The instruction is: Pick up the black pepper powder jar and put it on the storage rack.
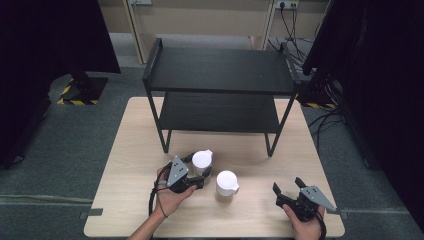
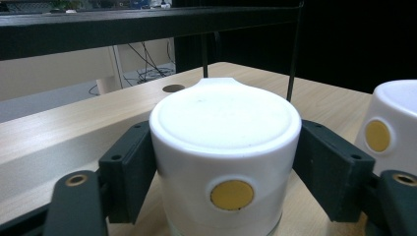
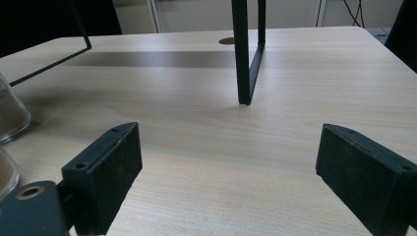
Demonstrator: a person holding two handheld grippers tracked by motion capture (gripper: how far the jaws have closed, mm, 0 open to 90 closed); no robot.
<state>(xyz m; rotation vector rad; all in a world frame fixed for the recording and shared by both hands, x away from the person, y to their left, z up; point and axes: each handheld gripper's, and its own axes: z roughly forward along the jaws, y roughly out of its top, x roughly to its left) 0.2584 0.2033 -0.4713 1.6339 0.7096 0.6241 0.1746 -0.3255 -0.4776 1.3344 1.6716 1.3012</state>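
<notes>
Two jars with white lids stand on the wooden table (image 1: 130,150) in front of a black rack. My left gripper (image 1: 201,169) (image 2: 226,162) is shut on the farther jar (image 1: 202,159) (image 2: 223,132), its black pads pressing both sides of the lid. The jar rests upright on the table and shows a yellow dot on the lid's side. The second jar (image 1: 227,182) (image 2: 393,123) stands just to its right, apart from it. At the front right, my right gripper (image 1: 288,185) (image 3: 226,167) is open above bare table with nothing between its fingers.
A black two-tier rack (image 1: 217,70) stands at the back half of the table, and one of its thin legs (image 3: 247,54) is straight ahead of the right gripper. Glass jar bodies with brown contents (image 3: 10,115) show at the left edge of the right gripper view.
</notes>
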